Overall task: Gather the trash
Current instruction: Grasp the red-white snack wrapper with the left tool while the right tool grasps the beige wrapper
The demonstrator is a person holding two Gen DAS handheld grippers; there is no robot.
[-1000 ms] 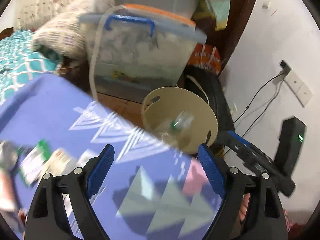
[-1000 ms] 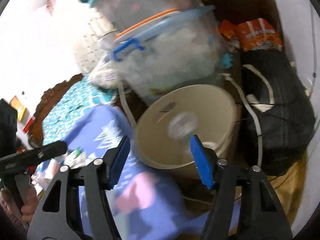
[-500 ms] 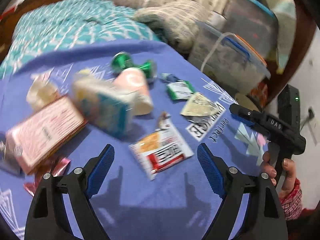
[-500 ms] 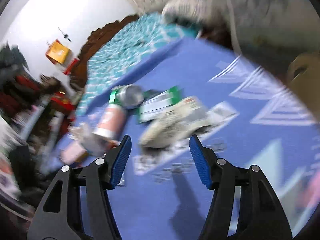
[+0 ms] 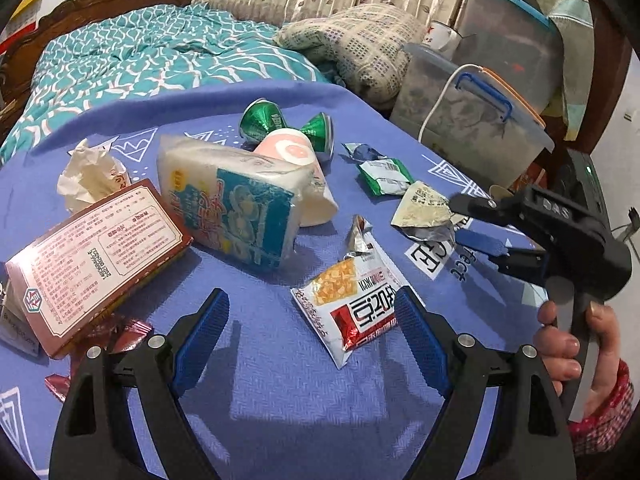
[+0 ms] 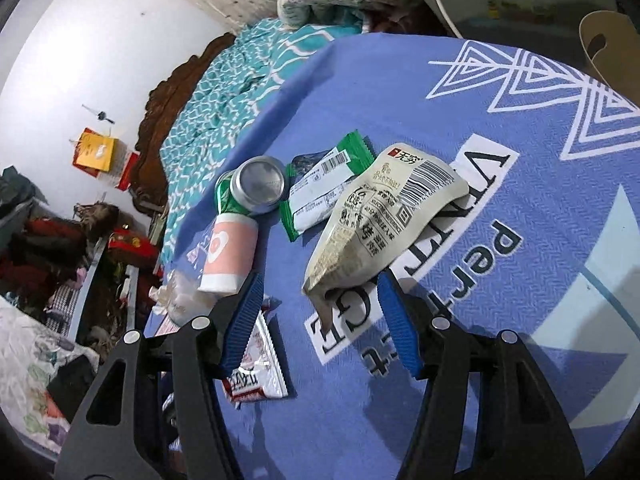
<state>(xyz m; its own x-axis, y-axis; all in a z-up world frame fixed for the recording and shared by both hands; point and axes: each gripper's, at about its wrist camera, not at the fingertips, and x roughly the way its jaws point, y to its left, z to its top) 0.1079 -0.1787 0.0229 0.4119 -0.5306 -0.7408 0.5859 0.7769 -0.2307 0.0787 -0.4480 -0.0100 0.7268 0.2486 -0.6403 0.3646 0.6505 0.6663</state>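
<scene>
Trash lies scattered on a blue cloth-covered table (image 5: 280, 400). My left gripper (image 5: 310, 328) hangs open just above it, and a white, red and yellow snack packet (image 5: 356, 300) lies by its right finger. My right gripper (image 6: 320, 304) is open too, with the near end of a beige barcode wrapper (image 6: 380, 216) between its fingertips and the pads not pressing on it. The left wrist view shows the right gripper (image 5: 458, 220) at that beige wrapper (image 5: 424, 208), held by a hand (image 5: 576, 344). A crushed green can (image 6: 256, 188), a pink cup (image 6: 228, 252) and a green wrapper (image 6: 328, 184) lie beyond.
A blue-and-white bag (image 5: 236, 204), a red-brown box (image 5: 92, 256), crumpled tissue (image 5: 88, 172) and red foil scraps (image 5: 124, 332) crowd the left side. A beige bin (image 6: 600, 40) stands past the table's far corner. Plastic storage boxes (image 5: 472, 120) and a teal bed (image 5: 160, 60) lie behind.
Both grippers have swung away from the beige bin and down over the table. In the last half second the right gripper has closed in on the beige wrapper; the left has barely moved.
</scene>
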